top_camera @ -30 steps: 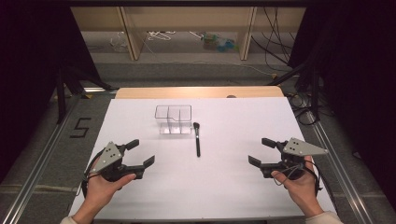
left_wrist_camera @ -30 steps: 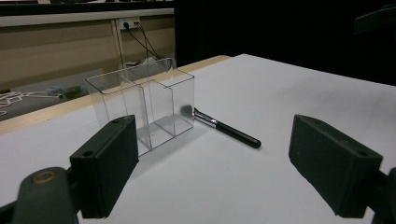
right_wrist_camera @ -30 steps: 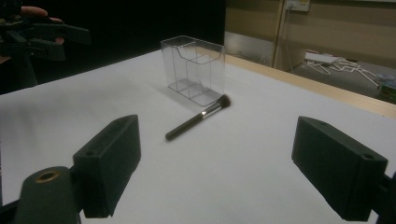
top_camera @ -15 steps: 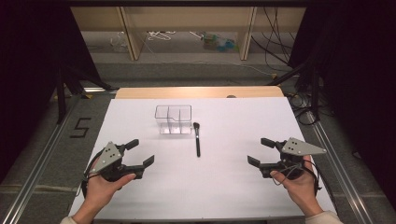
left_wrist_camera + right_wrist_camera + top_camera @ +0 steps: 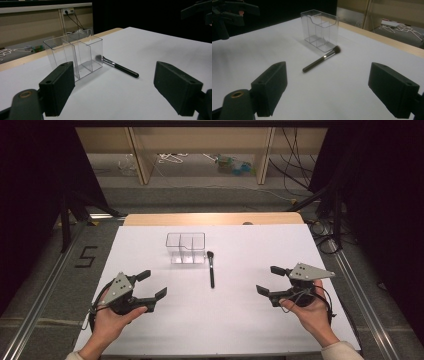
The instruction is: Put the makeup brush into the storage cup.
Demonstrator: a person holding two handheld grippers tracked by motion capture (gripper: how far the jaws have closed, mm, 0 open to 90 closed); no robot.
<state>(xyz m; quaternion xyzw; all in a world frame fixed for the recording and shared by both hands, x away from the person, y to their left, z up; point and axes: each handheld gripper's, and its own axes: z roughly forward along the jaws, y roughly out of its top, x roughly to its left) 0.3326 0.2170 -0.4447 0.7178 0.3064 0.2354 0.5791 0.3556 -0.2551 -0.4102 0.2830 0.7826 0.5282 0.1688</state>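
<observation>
High view gives us the whole layout: 1 white table (image 5: 225, 330), 2 hands, 2 grippers, 1 brush (image 5: 211, 269) and 1 clear organizer (image 5: 186, 248). Left gripper (image 5: 150, 285) sits low at the near left, jaws spread wide with nothing between them; right gripper (image 5: 274, 280) mirrors it at the near right, jaws just as wide and bare. Both are well apart from the brush, which lies flat on the table between them, its bristle head toward the far side, just beside the organizer's right corner. Left gripper view adds what the overhead misses: the organizer's thin inner walls and see-through sides, and the brush head right at the box's base corner, though I cannot tell whether they touch. Right gripper view shows the brush best: slim black handle, bright silver ferrule, dark fluffy head, with the organizer's stepped front wall just behind it.
</observation>
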